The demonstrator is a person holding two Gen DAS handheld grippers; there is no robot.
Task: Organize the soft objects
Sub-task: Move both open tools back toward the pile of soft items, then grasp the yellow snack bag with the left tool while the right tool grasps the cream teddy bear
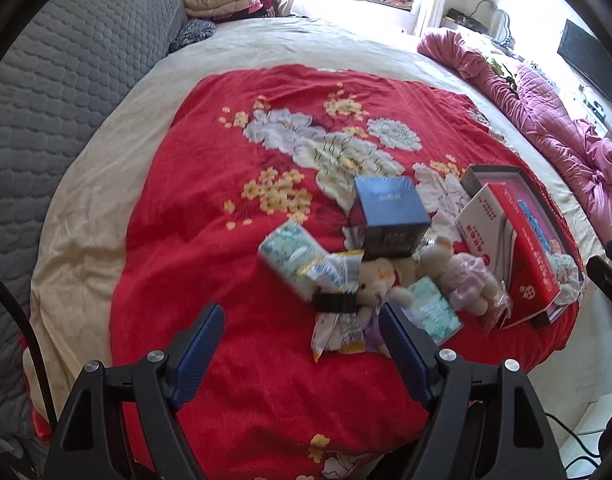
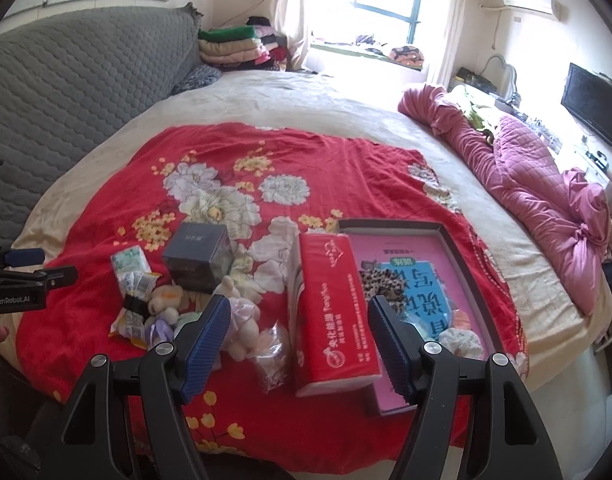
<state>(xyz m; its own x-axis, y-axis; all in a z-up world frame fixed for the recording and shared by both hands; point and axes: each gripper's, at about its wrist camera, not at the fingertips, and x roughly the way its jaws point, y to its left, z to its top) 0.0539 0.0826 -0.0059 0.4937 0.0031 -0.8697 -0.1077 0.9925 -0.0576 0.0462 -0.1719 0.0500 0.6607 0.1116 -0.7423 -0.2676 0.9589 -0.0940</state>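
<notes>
A pile of small things lies on the red flowered blanket (image 1: 242,280): a green tissue pack (image 1: 290,256), a snack bag with a black clip (image 1: 334,312), two small plush bears (image 1: 462,276), a second tissue pack (image 1: 434,310) and a dark blue box (image 1: 390,216). A red tissue pack (image 2: 330,312) leans on the rim of a dark tray (image 2: 462,276) that holds scrunchies (image 2: 382,280). My left gripper (image 1: 302,344) is open and empty just in front of the snack bag. My right gripper (image 2: 298,336) is open and empty, above the red tissue pack's near end.
A grey quilted headboard (image 2: 74,92) runs along the left. A crumpled pink quilt (image 2: 538,184) lies on the bed's right side. Folded blankets (image 2: 234,44) are stacked at the back by the window. The left gripper shows at the left edge of the right wrist view (image 2: 22,276).
</notes>
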